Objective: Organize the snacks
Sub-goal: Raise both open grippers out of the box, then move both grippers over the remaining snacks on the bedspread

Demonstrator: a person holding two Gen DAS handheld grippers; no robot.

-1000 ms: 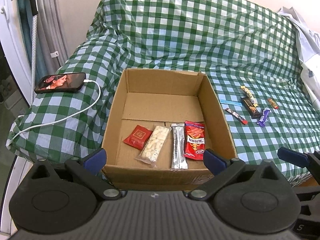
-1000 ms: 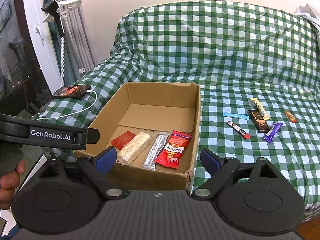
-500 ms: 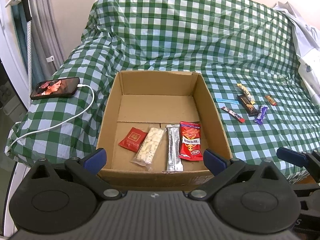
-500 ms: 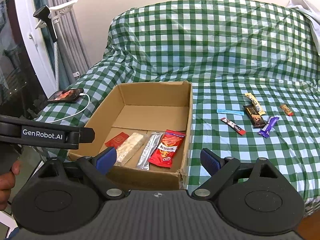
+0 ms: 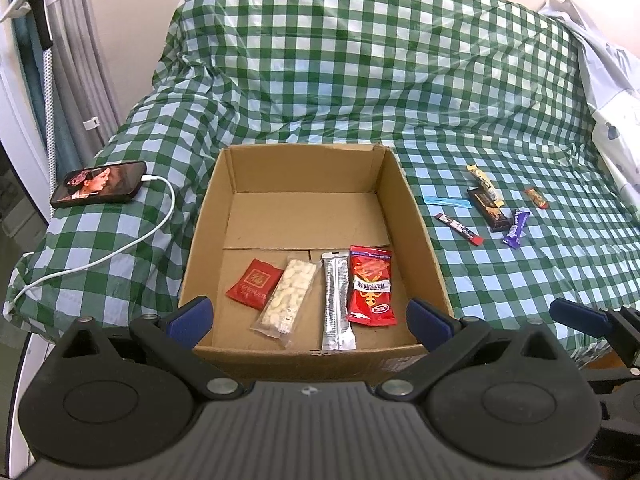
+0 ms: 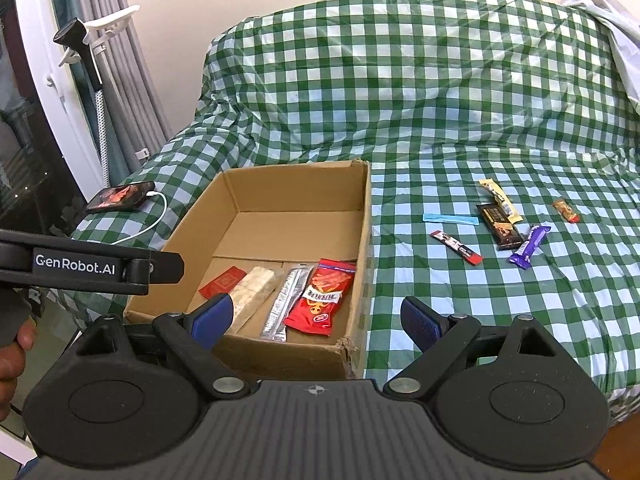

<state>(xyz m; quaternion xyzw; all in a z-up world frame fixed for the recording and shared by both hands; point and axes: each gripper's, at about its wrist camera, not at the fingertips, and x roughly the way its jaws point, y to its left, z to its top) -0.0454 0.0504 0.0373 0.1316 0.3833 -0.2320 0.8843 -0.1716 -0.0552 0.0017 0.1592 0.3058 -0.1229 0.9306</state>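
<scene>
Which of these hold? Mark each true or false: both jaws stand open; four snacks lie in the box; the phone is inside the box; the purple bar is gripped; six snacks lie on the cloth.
1. Both grippers' jaws stand open. True: the left gripper and the right gripper hold nothing.
2. Four snacks lie in the box. True: the red pouch, nut bar, silver stick and red bag.
3. The phone is inside the box. False: it lies on the cloth left of the box, with a cable plugged in.
4. The purple bar is gripped. False: it lies on the cloth right of the box.
5. Six snacks lie on the cloth. True.
</scene>
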